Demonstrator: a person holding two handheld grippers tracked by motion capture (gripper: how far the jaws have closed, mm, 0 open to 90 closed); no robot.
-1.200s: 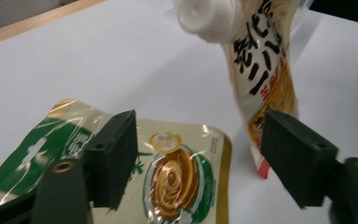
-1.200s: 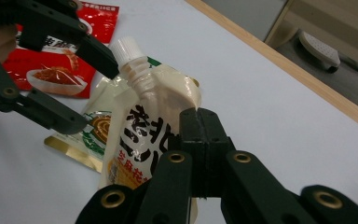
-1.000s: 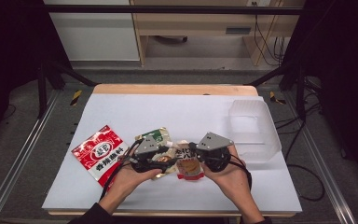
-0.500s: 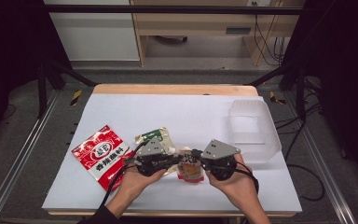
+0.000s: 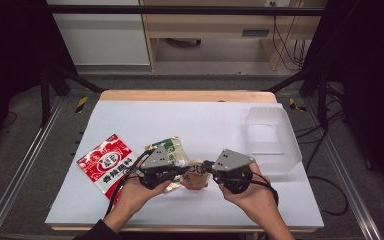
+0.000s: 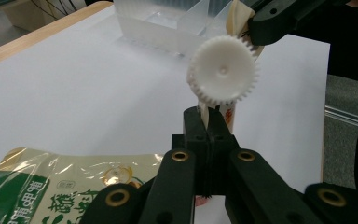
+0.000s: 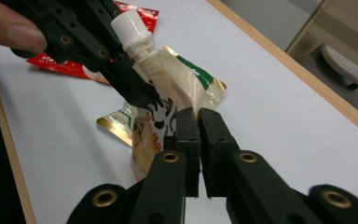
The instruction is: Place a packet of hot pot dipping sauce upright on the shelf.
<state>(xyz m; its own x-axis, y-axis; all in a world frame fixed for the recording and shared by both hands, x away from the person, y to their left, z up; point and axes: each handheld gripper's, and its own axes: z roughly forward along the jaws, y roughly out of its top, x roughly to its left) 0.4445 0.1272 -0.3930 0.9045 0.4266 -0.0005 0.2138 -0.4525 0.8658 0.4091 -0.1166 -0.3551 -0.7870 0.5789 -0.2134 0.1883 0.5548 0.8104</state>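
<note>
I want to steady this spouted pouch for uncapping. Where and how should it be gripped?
Grip the flat side edges of the spouted pouch, one gripper from each side. It is thin there, while the ribbed white cap stays free. The left gripper and right gripper already pinch it so.

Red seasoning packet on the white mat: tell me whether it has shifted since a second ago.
No. The red seasoning packet lies at the same spot by the white mat's left edge.
</note>
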